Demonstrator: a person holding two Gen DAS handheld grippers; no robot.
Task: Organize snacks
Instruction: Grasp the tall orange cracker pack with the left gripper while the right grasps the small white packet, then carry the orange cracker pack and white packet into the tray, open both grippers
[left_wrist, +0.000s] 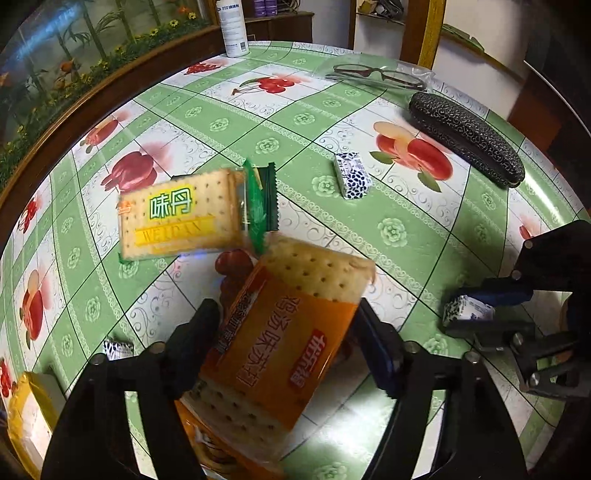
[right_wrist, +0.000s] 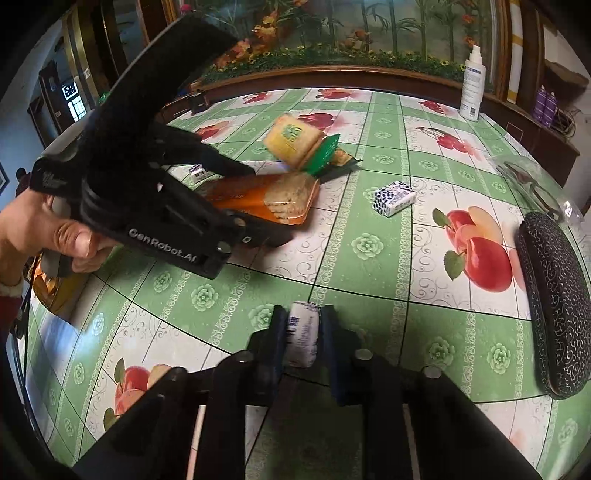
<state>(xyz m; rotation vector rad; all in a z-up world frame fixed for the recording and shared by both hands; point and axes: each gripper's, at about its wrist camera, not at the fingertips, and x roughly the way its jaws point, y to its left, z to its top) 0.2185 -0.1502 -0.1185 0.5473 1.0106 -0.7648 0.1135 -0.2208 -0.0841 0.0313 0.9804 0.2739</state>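
**A:** Far left of the left wrist view, a green-and-yellow cracker pack (left_wrist: 173, 218) lies flat on the green fruit-print tabletop (left_wrist: 406, 229), at eleven o'clock from the left tool (left_wrist: 287, 310).

**B:** And that left tool stands about half open. Its fingers look pressed on the two long edges of the orange cracker pack (left_wrist: 273, 343).

**A:** The long axis runs from one o'clock to seven, almost along the tool's own line, so any carry has to allow for the far end sticking out ahead.

**B:** At one o'clock there's a loose blue-and-white wrapped candy (left_wrist: 351, 175). At three o'clock, the right tool (left_wrist: 476, 314).

**A:** It's nearly shut, pinching a matching small blue-and-white candy (right_wrist: 303, 332) end-on, just above the tabletop. The right hand looks nearer the loose candy.

**B:** Only the right wrist view shows the person's hand (right_wrist: 74, 236) on the left tool, and the orange pack's far end low by the tabletop. Whether it touches, I can't tell.

**A:** Only the left view shows the orange pack's printed face.
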